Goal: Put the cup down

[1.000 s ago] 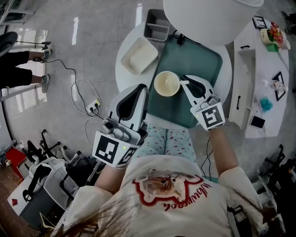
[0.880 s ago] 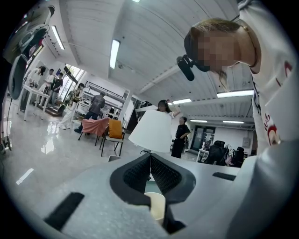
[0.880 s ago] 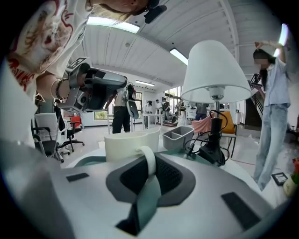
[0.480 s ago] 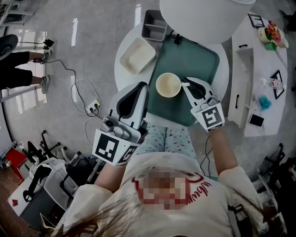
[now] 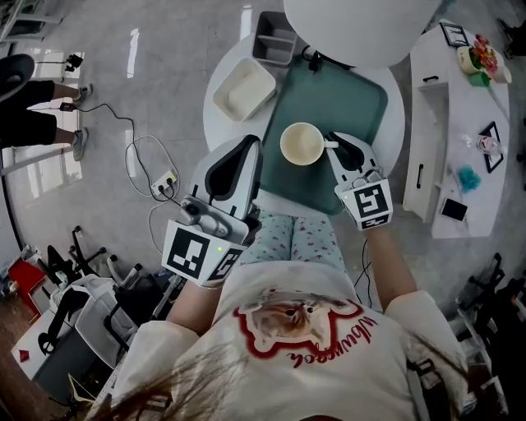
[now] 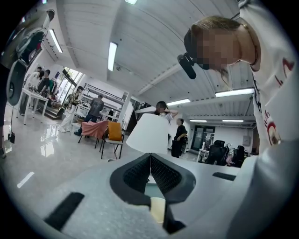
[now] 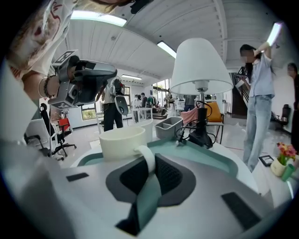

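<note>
Left gripper nearest, at the cup's 9 o'clock, jaws clenched together on nothing. Right gripper jaws were grasping the handle of the cream cup, with the handle pointing to 3 o'clock. Cup upright, empty, over the near-left part of the teal tray on the round white surface; contact with the tray could not be judged. White dish lay at the cup's 10 o'clock, off the tray. Grey bin beyond. Lamp shade at 1 o'clock.
</note>
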The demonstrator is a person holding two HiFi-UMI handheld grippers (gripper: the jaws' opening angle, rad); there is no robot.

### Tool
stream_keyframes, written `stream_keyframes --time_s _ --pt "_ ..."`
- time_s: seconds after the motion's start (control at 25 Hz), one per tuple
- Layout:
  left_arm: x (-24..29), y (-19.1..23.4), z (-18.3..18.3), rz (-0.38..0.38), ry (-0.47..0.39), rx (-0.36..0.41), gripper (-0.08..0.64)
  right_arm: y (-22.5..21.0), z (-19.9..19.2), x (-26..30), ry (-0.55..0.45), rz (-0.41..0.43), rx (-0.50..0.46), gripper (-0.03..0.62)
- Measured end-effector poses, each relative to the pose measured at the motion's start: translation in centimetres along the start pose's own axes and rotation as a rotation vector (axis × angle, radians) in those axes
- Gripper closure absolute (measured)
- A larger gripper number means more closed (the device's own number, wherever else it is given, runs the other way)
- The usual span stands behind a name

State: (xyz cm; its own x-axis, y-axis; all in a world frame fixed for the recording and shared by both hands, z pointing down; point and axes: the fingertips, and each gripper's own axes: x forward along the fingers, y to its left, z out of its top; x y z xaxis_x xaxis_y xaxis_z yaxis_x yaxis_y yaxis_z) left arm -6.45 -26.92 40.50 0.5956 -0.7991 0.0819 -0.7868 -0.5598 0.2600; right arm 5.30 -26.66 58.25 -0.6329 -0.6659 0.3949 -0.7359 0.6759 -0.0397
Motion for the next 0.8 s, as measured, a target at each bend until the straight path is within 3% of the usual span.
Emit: stream_keyframes --time_s 0.44,0.8 --pt "0.3 -1.1 -0.7 -0.012 0.009 0.004 0.543 0.4 -0.3 -0.6 0.002 -0.076 -0.007 0.545" --pt "0.5 -2.0 -0.8 -0.036 0.015 0.006 0.543 0.8 -1.1 -1.4 0.014 -0.142 0.064 0.543"
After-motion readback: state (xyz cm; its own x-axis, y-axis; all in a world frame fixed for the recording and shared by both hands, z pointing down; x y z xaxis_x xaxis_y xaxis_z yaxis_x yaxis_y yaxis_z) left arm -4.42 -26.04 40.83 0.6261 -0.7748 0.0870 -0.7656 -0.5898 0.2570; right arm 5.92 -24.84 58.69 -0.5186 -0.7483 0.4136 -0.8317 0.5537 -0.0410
